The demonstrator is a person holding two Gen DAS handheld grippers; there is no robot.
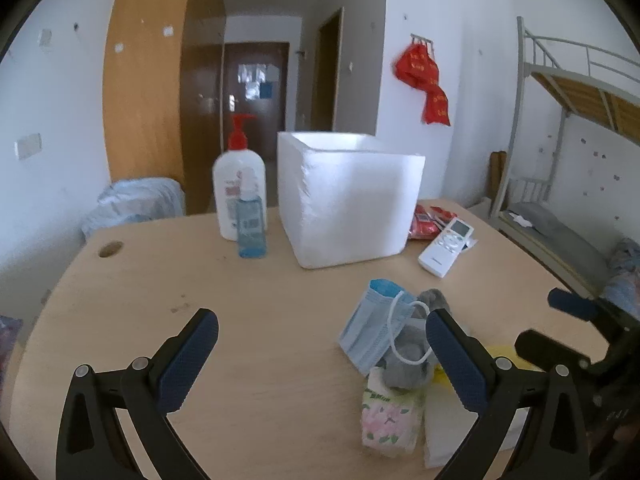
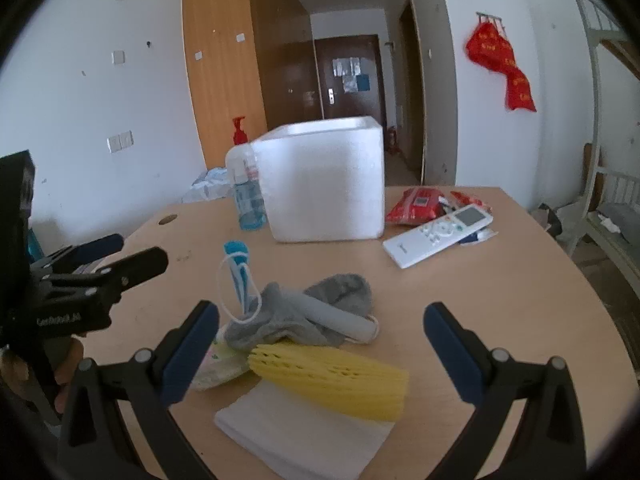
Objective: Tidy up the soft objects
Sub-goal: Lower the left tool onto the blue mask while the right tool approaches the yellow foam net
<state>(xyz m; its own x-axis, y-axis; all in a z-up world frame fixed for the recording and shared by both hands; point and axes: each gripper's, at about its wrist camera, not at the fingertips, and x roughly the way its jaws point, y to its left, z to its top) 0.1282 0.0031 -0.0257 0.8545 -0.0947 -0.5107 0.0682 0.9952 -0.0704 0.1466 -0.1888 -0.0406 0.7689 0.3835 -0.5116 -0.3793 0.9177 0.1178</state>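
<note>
A pile of soft things lies on the wooden table [image 1: 248, 304]: a blue face mask [image 1: 370, 330], a grey sock [image 2: 312, 316], a yellow foam net [image 2: 332, 380], a flowered tissue pack [image 1: 390, 416] and a folded white cloth [image 2: 304, 436]. Behind them stands an open white foam box [image 1: 348, 196] [image 2: 324, 184]. My left gripper [image 1: 320, 360] is open, its right finger beside the mask and sock. My right gripper [image 2: 320, 356] is open, low over the yellow net and cloth. Nothing is held by either.
A white pump bottle [image 1: 236, 188] and a small blue bottle [image 1: 251, 224] stand left of the box. A white remote [image 2: 438, 236] and red packets [image 2: 416, 204] lie right of it. A bunk bed [image 1: 568, 140] is at the far right.
</note>
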